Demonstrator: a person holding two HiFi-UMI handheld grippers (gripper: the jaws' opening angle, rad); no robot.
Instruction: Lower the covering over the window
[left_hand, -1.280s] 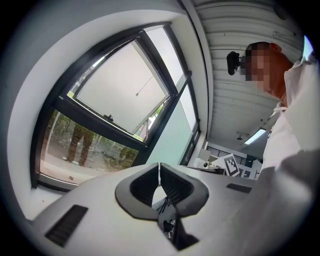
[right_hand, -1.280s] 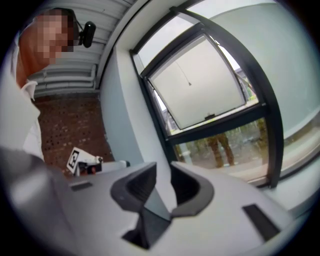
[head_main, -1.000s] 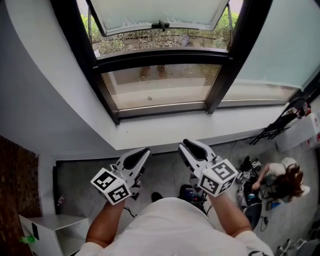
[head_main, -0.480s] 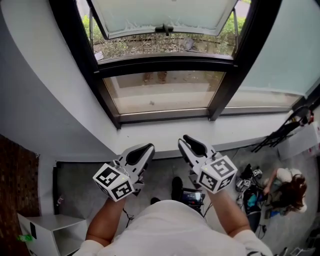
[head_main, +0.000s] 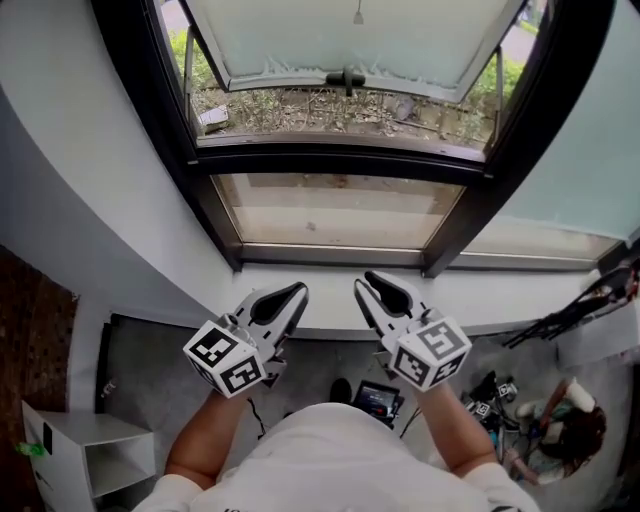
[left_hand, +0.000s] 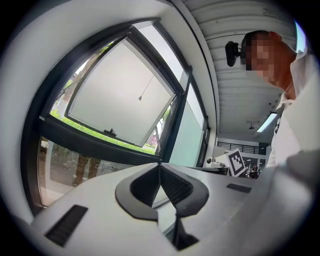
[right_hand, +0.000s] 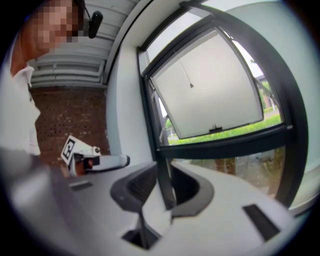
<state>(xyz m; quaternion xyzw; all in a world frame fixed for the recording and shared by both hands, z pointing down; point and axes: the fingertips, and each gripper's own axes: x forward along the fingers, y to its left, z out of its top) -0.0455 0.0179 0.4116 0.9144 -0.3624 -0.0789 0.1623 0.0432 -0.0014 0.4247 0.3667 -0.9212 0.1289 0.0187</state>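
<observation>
Both grippers have come closer to the window since the earlier frame, and the head view has shifted with them. The glass now fills more of the picture, and a small pull on a thin cord has appeared at the top edge, where it was not seen before. The left gripper has its jaws pressed together with nothing between them. The right gripper has its jaws a little apart, and through the gap only the dark window frame shows, so it is empty too. Both are side by side at the near edge of the sill, pointing about level at the window. They are well apart from the pull, which hangs high before the pale panel of the open top sash. The covering itself is in no view (I judge that it is rolled up above the top edge of the window, and that the pull belongs to it). The clear lower pane and the open sash are fully uncovered. So, as I judge it, nothing of the lowering is done yet and this is only the approach. What is left is to raise a gripper to the pull, close on it, and draw the covering down over the glass.
</observation>
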